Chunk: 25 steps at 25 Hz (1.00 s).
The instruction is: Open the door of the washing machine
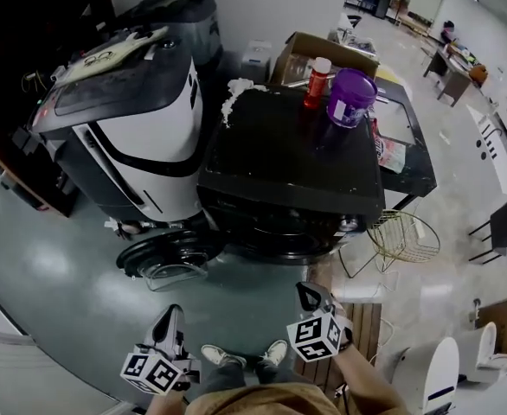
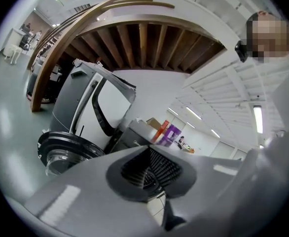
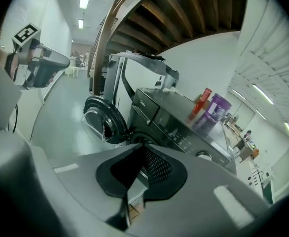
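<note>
The black front-loading washing machine (image 1: 288,158) stands in the middle of the head view. Its round glass door (image 1: 169,258) hangs swung out to the left, and the dark drum opening shows at the front. Both grippers are held low, well back from the machine and touching nothing. My left gripper (image 1: 171,316) is shut and empty, with the door (image 2: 60,152) ahead on its left. My right gripper (image 1: 311,296) is also shut and empty. From it I see the door (image 3: 102,122) left of the control panel (image 3: 184,132), and the left gripper (image 3: 36,63) at upper left.
A white and black appliance (image 1: 132,119) stands close to the left of the washer. On the washer's top are a red bottle (image 1: 319,80), a purple jar (image 1: 350,98) and a white cloth (image 1: 236,93). A gold wire stool (image 1: 405,236) sits right of it. The person's shoes (image 1: 245,353) are below.
</note>
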### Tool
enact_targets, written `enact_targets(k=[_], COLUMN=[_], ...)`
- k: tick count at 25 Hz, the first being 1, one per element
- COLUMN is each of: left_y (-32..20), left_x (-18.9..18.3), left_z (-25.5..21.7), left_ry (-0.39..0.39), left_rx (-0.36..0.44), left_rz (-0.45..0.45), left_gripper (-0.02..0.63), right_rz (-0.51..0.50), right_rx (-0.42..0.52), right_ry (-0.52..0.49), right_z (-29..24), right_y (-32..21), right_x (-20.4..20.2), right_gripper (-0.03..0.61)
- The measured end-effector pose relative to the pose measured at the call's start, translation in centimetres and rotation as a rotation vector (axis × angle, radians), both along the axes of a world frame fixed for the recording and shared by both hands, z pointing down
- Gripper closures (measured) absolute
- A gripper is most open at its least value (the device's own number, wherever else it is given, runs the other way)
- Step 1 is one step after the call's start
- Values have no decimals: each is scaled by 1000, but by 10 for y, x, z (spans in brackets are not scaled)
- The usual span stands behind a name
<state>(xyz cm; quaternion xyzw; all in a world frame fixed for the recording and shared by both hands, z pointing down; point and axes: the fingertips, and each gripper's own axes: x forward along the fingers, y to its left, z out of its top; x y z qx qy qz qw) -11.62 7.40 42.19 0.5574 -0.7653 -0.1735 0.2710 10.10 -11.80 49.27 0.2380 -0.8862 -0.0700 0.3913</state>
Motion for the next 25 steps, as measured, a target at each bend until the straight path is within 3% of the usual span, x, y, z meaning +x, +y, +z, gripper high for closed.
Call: enact_targets(k=[14,25], left_y=[-46,-43], left_x=[55,37], left_z=[-28,-48], left_ry=[-57,-93], left_rx=[63,89], left_rz=[43,45], left_gripper=[554,554], right_rz=[150,223], right_rx=[93,167], right_ry=[-108,-165], right_z=[-71,-104], right_y=[-22,-13], right_x=[139,156], right_gripper=[574,574])
